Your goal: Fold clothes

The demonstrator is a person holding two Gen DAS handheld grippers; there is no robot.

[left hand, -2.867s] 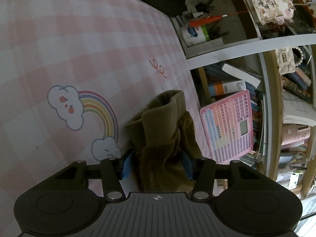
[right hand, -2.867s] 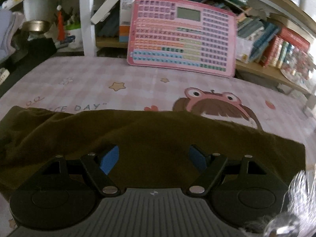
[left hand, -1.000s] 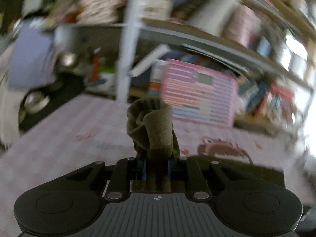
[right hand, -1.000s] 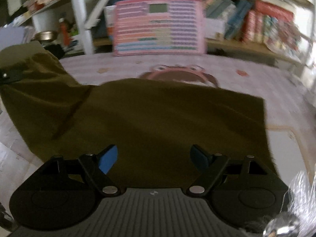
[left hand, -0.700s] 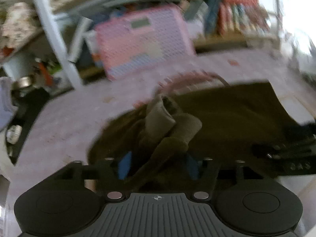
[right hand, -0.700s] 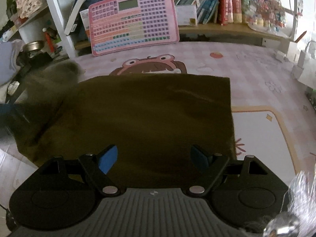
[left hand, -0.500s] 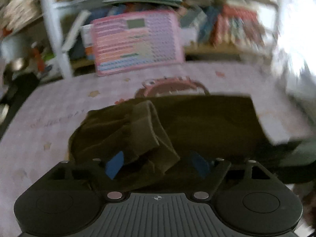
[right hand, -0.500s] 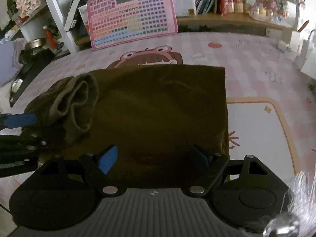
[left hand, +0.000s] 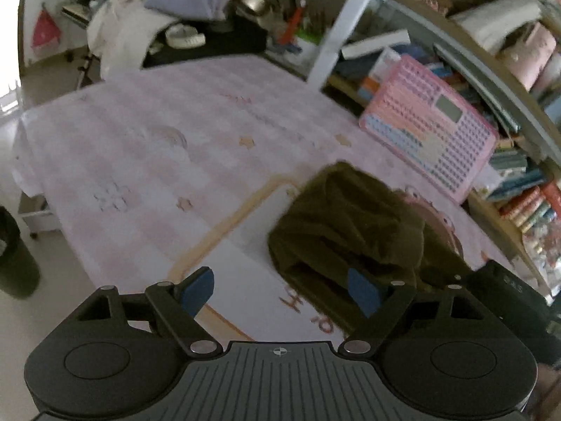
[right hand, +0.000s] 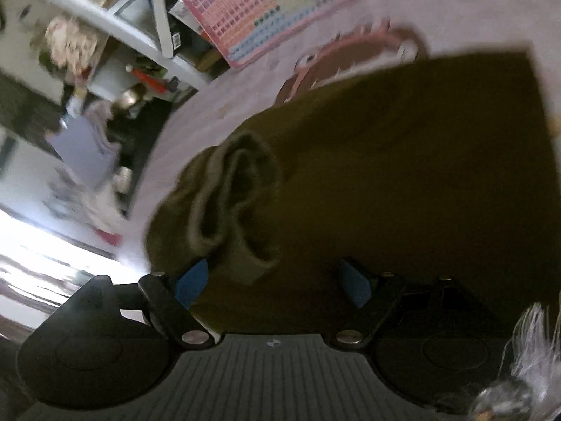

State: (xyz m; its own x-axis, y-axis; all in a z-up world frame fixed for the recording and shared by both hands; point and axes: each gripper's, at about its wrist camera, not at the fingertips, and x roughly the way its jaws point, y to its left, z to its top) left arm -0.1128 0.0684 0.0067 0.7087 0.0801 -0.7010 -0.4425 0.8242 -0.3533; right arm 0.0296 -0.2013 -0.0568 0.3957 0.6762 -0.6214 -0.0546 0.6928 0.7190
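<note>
The left wrist camera is looking down from high over the pink checked desk (left hand: 147,161), tilted, facing the bookshelves. The right wrist camera is sitting much closer, rolled sideways, just above the dark olive fabric garment (right hand: 403,161). Both views are sharing that garment (left hand: 350,224) and the pink keyboard-like board (left hand: 431,126) (right hand: 277,3).

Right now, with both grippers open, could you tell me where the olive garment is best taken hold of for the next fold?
Probably at the ribbed sleeve cuff lying bunched on the olive garment. It stands up in loops off the flat body, so jaws can close on its thick rim. The right gripper already faces it; approach from the near, left edge, low along the cloth. The left gripper sits open beside the garment's edge.
</note>
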